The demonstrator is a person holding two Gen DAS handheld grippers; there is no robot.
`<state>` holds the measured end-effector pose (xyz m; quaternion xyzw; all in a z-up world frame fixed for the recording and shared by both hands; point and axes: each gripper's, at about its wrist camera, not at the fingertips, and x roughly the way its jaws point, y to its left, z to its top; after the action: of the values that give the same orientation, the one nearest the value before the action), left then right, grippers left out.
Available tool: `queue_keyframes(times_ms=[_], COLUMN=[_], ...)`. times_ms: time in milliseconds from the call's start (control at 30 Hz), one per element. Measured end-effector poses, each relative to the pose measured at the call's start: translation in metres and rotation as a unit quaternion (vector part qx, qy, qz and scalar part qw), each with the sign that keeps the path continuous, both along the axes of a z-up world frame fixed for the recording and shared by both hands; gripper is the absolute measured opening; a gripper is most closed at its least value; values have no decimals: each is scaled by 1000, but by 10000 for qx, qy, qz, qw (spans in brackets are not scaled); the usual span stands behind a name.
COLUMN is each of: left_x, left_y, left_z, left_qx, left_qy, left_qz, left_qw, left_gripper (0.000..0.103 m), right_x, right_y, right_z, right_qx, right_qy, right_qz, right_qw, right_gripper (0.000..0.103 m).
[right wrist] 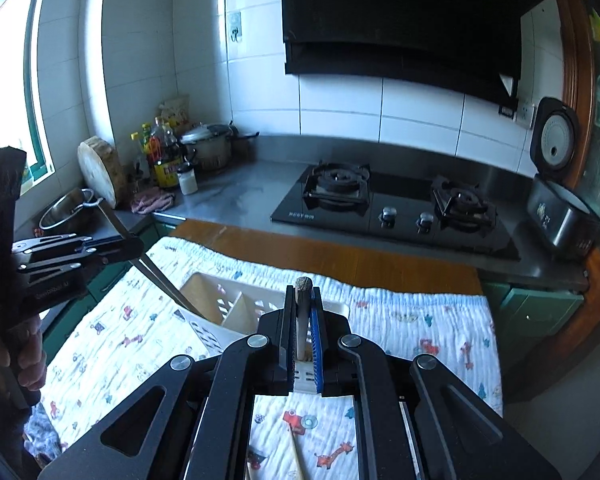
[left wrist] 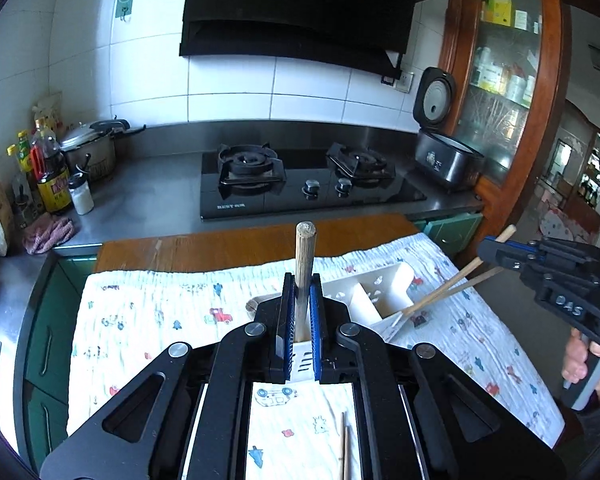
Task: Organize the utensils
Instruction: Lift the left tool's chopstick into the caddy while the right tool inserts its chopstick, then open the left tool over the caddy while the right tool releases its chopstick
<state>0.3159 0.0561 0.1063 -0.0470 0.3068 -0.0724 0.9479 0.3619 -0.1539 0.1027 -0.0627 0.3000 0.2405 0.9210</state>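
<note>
My left gripper (left wrist: 300,316) is shut on a wooden stick (left wrist: 305,264), a round utensil handle that stands up between the blue pads. It hangs over the white divided organizer tray (left wrist: 384,284) on the patterned cloth (left wrist: 148,312). My right gripper (right wrist: 303,320) is shut on a pair of chopsticks (right wrist: 302,320). In the left wrist view the right gripper (left wrist: 496,246) holds the chopsticks (left wrist: 444,290) with their tips down at the tray. The right wrist view shows the left gripper (right wrist: 132,246) with its stick (right wrist: 156,272) slanting into the tray (right wrist: 216,308).
Loose chopsticks (left wrist: 345,444) lie on the cloth below my left gripper, and more chopsticks (right wrist: 296,452) lie below the right. Behind the table run a steel counter (left wrist: 148,196), a gas hob (left wrist: 308,180), a rice cooker (left wrist: 444,156), bottles (left wrist: 52,176) and a pot (left wrist: 92,148).
</note>
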Motion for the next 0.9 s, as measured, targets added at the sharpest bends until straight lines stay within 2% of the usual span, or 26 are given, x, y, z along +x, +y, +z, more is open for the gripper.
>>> queue_keyframes(times_ms=[267,433,500,600,733,833,900], left_x=[2,-3,-11,-27,-55,-79,-96], left_y=[1,2,2,0,-6,-11,-15], left_z=[-7,-3,1,10,15,13,8], left_qx=[25,-25,-38,4,7,-17,2], left_qy=[73,23,-58,-209,-338,-383,-378], left_qz=[46,39,9,15,-20,-69,-94], left_qw=[10000,10000,10000,9998,9994,9992,9992], left_gripper=[7,9,11,19,19,23,29], right_x=[9,7,2,-10,-36,-63,-80], right_y=[0,-4,-8,-15,-26,-34,-37], right_z=[-13,-8,-3,6,12,6,-2], right_qx=[38,80,93,144,218,231,253], right_qy=[145,44,-36,-161,-297,-366,-334], right_qz=[-31,-80,-98,-122,-87,-12,52], right_qw=[9999,9999,9999,9997,9993,9991,9991], right_gripper=[7,9,14,17,19,22,24])
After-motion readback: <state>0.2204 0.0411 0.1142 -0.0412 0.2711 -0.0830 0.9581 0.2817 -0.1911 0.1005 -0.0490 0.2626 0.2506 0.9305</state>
